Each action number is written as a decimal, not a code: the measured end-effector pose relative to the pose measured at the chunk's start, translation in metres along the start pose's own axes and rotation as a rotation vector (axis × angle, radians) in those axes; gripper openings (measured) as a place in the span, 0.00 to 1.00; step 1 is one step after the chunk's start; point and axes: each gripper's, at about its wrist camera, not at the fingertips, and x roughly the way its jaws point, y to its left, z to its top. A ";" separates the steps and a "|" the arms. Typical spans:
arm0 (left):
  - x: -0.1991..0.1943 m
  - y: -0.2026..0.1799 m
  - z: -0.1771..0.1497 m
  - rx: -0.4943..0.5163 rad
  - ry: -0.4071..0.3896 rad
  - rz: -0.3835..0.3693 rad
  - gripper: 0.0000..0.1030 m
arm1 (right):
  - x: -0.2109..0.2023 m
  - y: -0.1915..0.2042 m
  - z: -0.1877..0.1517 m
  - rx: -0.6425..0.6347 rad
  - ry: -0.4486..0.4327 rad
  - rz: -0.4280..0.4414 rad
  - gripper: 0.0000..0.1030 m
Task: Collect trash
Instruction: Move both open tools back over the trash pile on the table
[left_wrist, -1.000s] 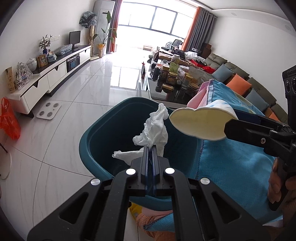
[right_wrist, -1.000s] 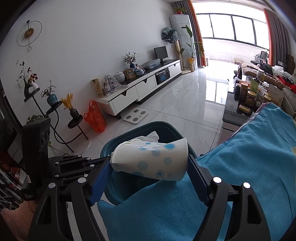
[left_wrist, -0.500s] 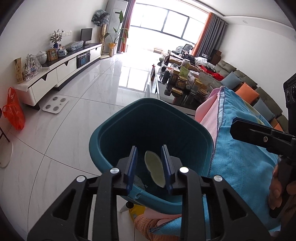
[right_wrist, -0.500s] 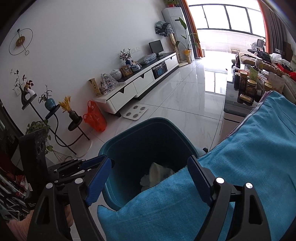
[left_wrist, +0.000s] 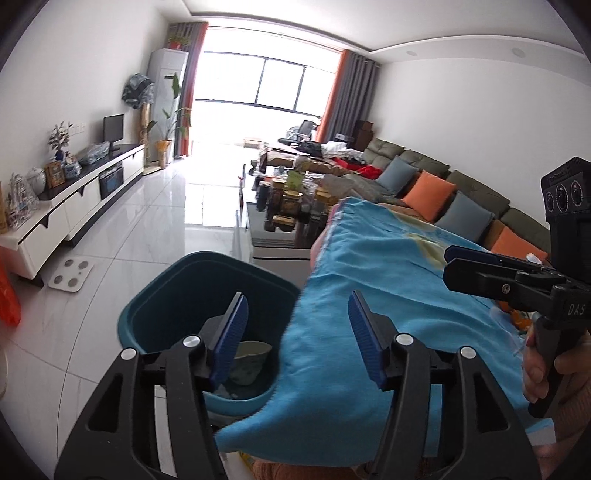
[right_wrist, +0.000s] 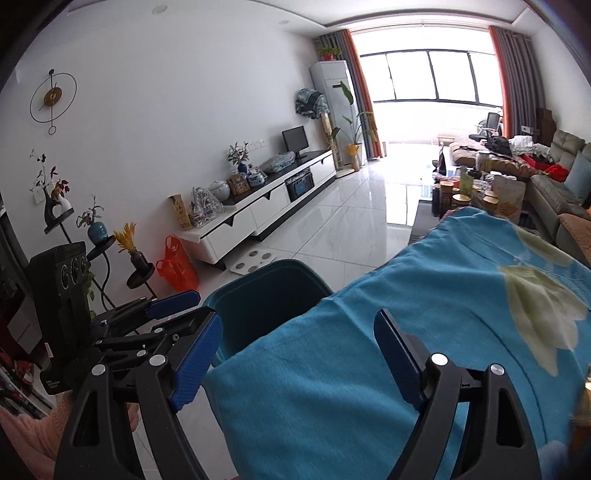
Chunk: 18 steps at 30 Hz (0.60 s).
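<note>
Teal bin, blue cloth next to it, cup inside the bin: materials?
Teal bin: looks like moulded plastic, with smooth walls, a rounded rim and a dull sheen.
Blue cloth: woven fabric, matte, soft folds, draping over an edge, with a pale printed pattern.
Cup: probably paper, pale and thin-walled, crumpled; partly hidden, so uncertain.

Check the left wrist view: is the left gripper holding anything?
No. The left gripper, whose jaws have just been opening, has nothing between them; the cup lies in the bin.

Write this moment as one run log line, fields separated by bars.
left gripper: opening, empty | right gripper: open, empty | paper cup: in teal bin
</note>
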 end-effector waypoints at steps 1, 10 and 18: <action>0.002 -0.012 0.001 0.014 0.002 -0.031 0.55 | -0.011 -0.005 -0.002 0.009 -0.016 -0.019 0.79; 0.020 -0.118 -0.016 0.155 0.054 -0.265 0.56 | -0.100 -0.065 -0.041 0.125 -0.108 -0.233 0.79; 0.034 -0.209 -0.035 0.274 0.122 -0.459 0.56 | -0.166 -0.114 -0.077 0.224 -0.164 -0.415 0.79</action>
